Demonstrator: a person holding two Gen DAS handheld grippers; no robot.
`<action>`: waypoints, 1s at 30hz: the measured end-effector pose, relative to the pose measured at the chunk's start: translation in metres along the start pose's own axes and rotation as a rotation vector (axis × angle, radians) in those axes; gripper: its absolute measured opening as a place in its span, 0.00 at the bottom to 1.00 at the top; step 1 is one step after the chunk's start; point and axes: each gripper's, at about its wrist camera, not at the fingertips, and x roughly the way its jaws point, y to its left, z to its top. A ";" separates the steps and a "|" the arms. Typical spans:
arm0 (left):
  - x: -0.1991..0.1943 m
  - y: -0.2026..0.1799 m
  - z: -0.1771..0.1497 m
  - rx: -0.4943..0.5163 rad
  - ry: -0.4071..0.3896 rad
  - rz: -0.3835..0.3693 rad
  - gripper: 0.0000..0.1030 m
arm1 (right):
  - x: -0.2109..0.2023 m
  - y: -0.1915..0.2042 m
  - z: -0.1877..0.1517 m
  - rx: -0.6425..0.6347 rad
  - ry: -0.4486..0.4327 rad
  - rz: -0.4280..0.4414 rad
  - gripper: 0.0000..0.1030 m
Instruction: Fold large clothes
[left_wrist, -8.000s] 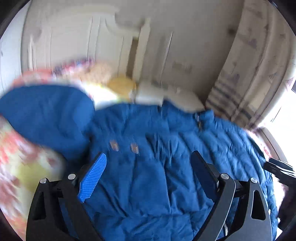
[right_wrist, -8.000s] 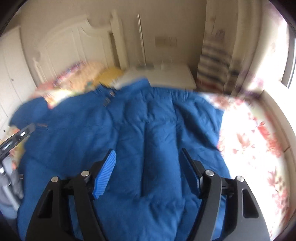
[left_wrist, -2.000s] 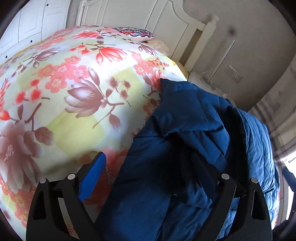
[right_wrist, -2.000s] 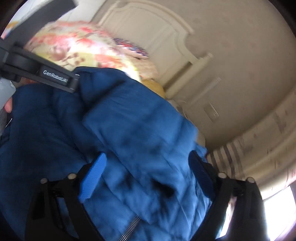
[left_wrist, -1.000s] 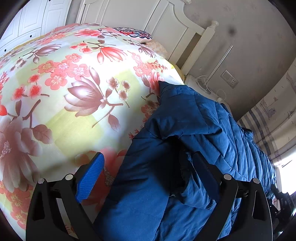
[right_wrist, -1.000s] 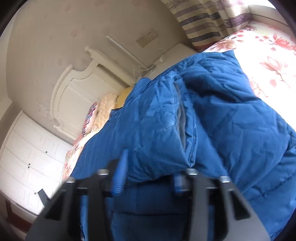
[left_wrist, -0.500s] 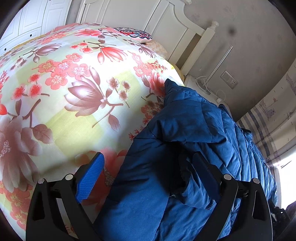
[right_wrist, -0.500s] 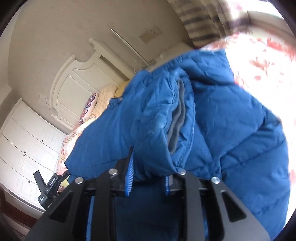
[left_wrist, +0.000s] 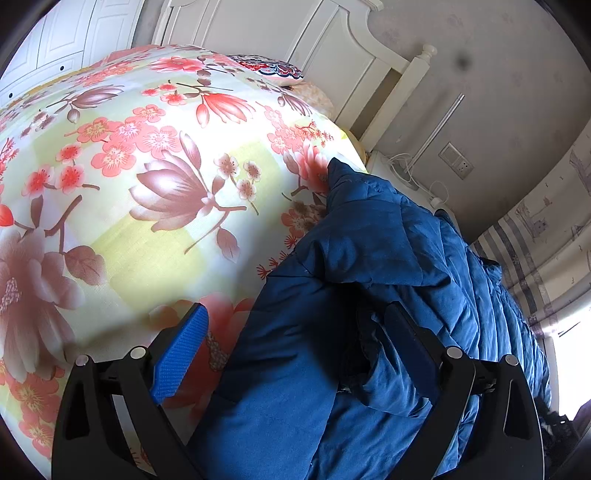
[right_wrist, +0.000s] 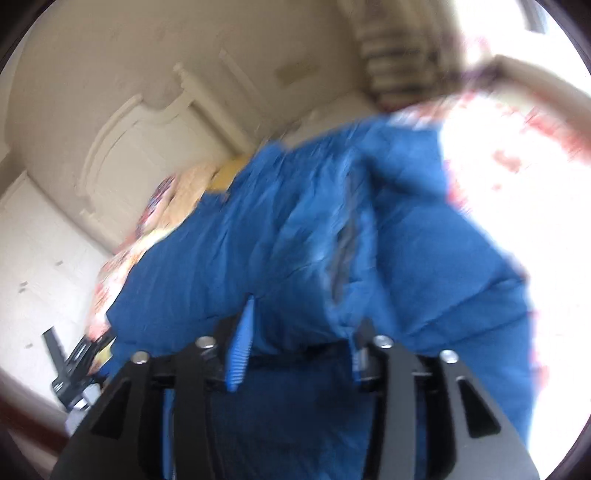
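Your left hand-held gripper sits at the bottom of the left wrist view with its jaws spread wide and nothing between the pads; its blue left pad hangs over the floral quilt and its right finger over a bunched fold of the blue padded coat, exactly as it did half a second ago, so this side has not committed to any grasp. The coat fills the lower right of that frame, its edge lying across the bed from the centre down to the bottom. In the right wrist view (heavily blurred, so you are swinging fast) your right hand-held gripper is closed down on a thick roll of the coat, and the grey lining strip that stood near centre a moment ago now runs tilted, right of centre. The headboard has slid to the upper left and the bright bedding to the upper right. I judge the right flap is being carried over the body of the coat, the fold roughly midway; your left side looks ready to pin or take the near edge.
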 end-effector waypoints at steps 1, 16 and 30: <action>0.000 0.000 0.000 0.002 0.001 0.002 0.90 | -0.011 0.005 0.001 -0.026 -0.056 -0.071 0.53; -0.007 0.005 0.002 -0.021 -0.027 -0.004 0.90 | 0.062 0.085 -0.004 -0.504 0.033 -0.291 0.59; 0.035 -0.131 -0.017 0.395 0.133 -0.051 0.90 | 0.061 0.084 -0.004 -0.503 0.030 -0.277 0.60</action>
